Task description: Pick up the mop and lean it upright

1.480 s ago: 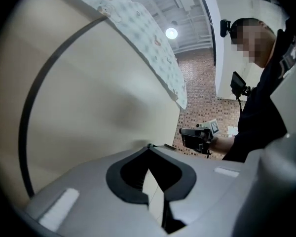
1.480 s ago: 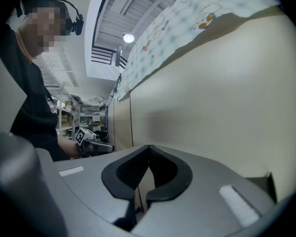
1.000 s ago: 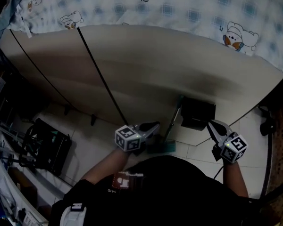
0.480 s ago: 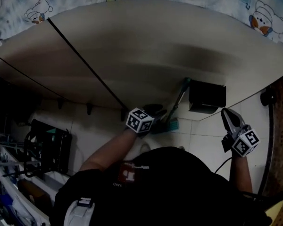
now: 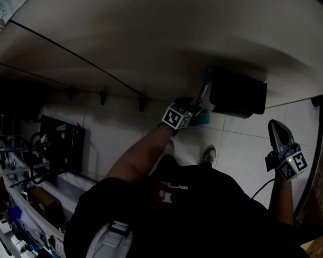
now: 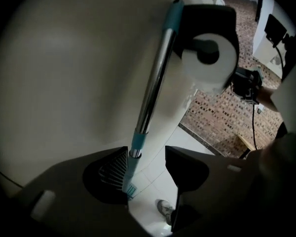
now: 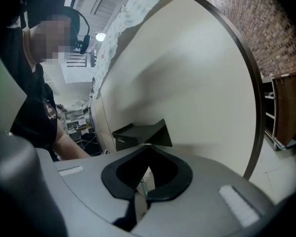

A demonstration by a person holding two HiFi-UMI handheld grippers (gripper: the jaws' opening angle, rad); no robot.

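- The left gripper point(image 6: 147, 153) is low down near the floor. Its jaws have just been opening and now stand wide apart. The mop's pole is between them, close to the left jaw, and they do not squeeze it.
- The mop point(image 6: 153, 83) stands on the white floor point(image 5: 242, 149) at the foot of the beige wall point(image 5: 151, 31). It leans on the wall. Its top is just beside the black holder point(image 5: 238, 93) with the paper roll point(image 6: 209, 58).
- The pole looks thin, hard and shiny. I think it is light and does not bend, but the smooth metal may slip in the jaws.
- I think the best place to hold is the blue-green sleeve point(image 6: 137, 142) low on the pole, or the metal just above it. The sleeve looks less slippery.
- The mop is long, so its top may swing if it is held only low down.
- The right gripper point(image 5: 275, 126) is well apart from the mop, off to the right above the floor. Its jaws are closed together and hold nothing.
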